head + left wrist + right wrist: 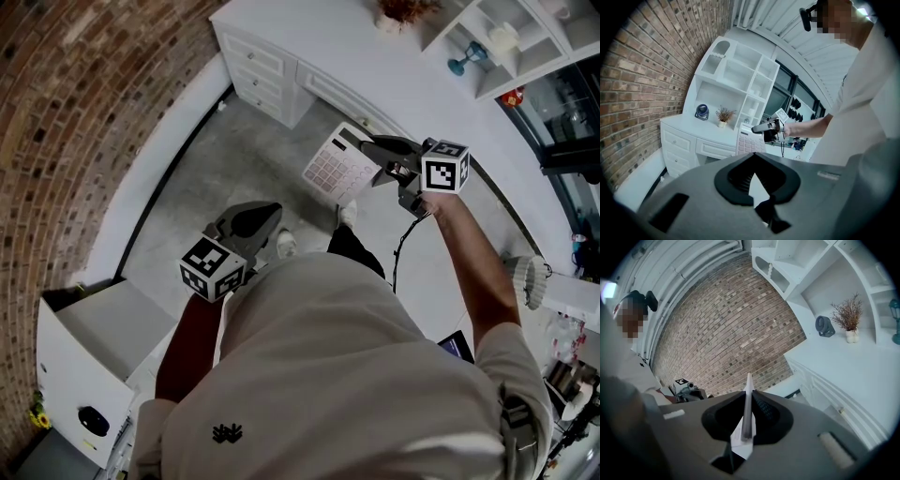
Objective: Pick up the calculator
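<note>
Nearest the lens in the head view is the person's pale shirt [356,375], with both forearms reaching out from it over a grey floor [206,159].

Right hand-held gripper [373,159]: jaws narrowed onto the calculator [337,167], gripping it by one edge. The right gripper view shows the thin white body edge-on between the two pads, pressed from both sides.

Calculator: off every surface, held in the air above the floor, in front of the drawers of the white table [319,37] and apart from it. Its keypad faces up toward the head camera. The left gripper view agrees, showing the calculator at the end of the outstretched right arm with the table behind it.

Left hand-held gripper [255,221]: nearer the body and well apart from the calculator, jaws drawn together at the tips with nothing between them. It plays no part in the hold.

Progress, as a judgement: the pick-up named in the task appears complete, since the calculator is gripped and rests on nothing. What remains, if anything, is only to keep the grip secure. The one-edge hold on a flat, thin body suggests it could pivot or slip if swung. No place for setting it down is indicated.
</note>
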A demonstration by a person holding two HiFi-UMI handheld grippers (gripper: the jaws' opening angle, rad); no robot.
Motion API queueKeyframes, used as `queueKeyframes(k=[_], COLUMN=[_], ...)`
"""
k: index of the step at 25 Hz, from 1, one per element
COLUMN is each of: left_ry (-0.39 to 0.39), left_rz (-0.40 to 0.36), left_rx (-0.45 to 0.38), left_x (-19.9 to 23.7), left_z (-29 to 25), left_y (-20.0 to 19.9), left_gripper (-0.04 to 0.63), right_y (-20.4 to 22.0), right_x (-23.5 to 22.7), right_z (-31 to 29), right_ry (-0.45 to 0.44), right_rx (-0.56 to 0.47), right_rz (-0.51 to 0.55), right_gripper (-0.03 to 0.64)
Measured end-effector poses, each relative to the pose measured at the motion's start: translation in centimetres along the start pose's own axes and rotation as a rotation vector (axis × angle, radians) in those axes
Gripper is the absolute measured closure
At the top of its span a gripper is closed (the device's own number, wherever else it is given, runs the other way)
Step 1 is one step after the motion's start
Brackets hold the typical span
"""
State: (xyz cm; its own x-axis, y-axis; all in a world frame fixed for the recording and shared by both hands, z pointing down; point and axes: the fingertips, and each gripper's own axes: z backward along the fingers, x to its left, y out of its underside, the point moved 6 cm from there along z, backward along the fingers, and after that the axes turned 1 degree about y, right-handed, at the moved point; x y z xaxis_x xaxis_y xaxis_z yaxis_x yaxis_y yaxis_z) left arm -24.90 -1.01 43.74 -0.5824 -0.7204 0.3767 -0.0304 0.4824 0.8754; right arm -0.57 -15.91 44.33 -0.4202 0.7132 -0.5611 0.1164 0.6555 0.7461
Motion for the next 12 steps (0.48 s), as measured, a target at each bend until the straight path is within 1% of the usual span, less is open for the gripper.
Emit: queueKeyframes(k=[4,12], left_ry=[-0.003,-0.014], left_rz=[0.01,0.008], left_rx=[0.007,-0.001], left_x=[0.5,0.6], left_z=[-0.3,-2.0], left_y=[0.3,-0.8], left_gripper=[0.592,0.592], right_y=[-0.1,-0.7], right_x=[-0.6,-2.7], right_z=[-0.1,0.7], right_ry=[-0.004,-0.009], right_rx=[0.003,0.011], right_rz=[-0.003,-0.01], right_gripper=[0.561,0.561])
